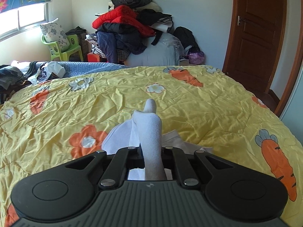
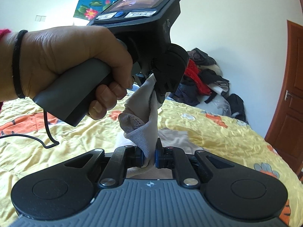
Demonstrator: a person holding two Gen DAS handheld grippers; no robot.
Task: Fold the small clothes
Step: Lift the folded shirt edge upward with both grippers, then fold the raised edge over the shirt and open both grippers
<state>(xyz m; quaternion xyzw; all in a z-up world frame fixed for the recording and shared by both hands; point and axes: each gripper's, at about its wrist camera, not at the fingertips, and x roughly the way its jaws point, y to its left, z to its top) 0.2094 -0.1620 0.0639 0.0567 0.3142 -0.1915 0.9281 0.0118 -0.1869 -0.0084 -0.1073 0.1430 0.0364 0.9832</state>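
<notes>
Both claws, L point(image 1: 151, 152) & R point(image 2: 148, 156), pinch white sock point(image 2: 149, 117) stretched btwn them.

White sock point(image 1: 151, 132) — yellow quilt point(image 1: 208, 104) with orange carrots, white flowers — red jacket point(image 1: 121, 17).

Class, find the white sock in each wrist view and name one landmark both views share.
Left wrist view: white sock low centre, rising from the closed jaws.
Right wrist view: sock centre, stretched between both grippers.
Shared landmark: red jacket on the clothes pile.

Open quilt point(image 1: 189, 102) ahead; clothes pile point(image 1: 132, 28) beyond.
</notes>
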